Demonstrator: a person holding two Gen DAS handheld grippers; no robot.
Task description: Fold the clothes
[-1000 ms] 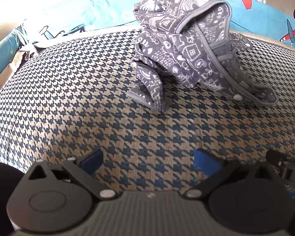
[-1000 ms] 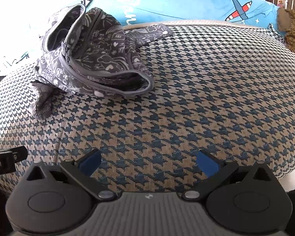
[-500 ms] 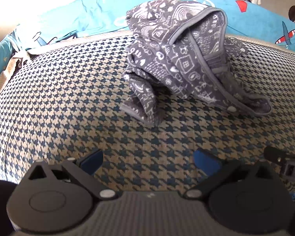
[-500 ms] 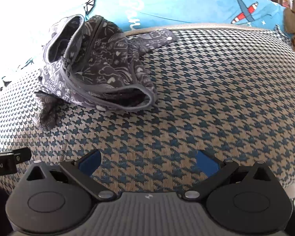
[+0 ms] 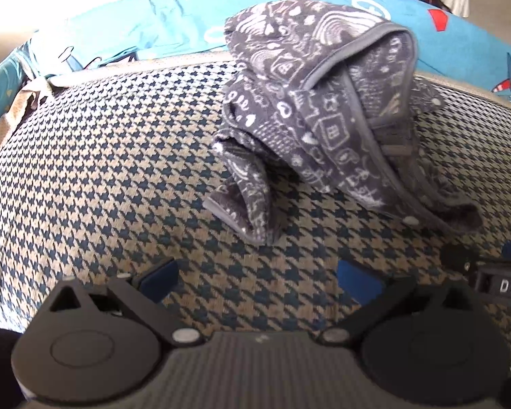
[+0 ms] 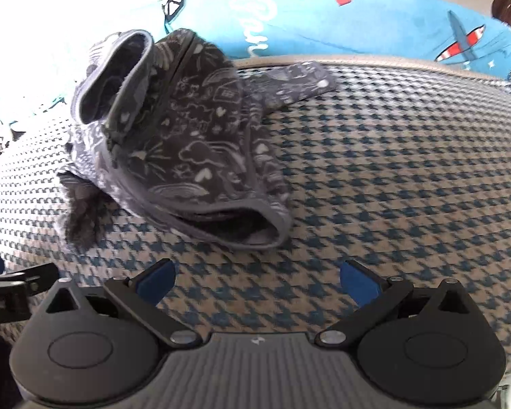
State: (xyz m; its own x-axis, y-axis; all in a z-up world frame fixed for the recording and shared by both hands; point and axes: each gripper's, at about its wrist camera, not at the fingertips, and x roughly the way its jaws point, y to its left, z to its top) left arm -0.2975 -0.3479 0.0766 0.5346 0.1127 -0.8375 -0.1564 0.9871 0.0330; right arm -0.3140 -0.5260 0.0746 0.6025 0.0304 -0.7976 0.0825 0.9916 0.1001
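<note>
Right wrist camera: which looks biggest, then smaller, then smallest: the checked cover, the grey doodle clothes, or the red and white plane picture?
1. Checked cover: fills most of the view.
2. Grey doodle clothes: a crumpled heap on the cover.
3. Plane picture: smallest, but it is printed on the blue sheet farther back, so distance shrinks it.

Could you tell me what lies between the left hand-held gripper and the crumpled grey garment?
Only bare houndstooth cover. In the left wrist view, nothing sits between the open left hand-held gripper and the grey garment.
</note>
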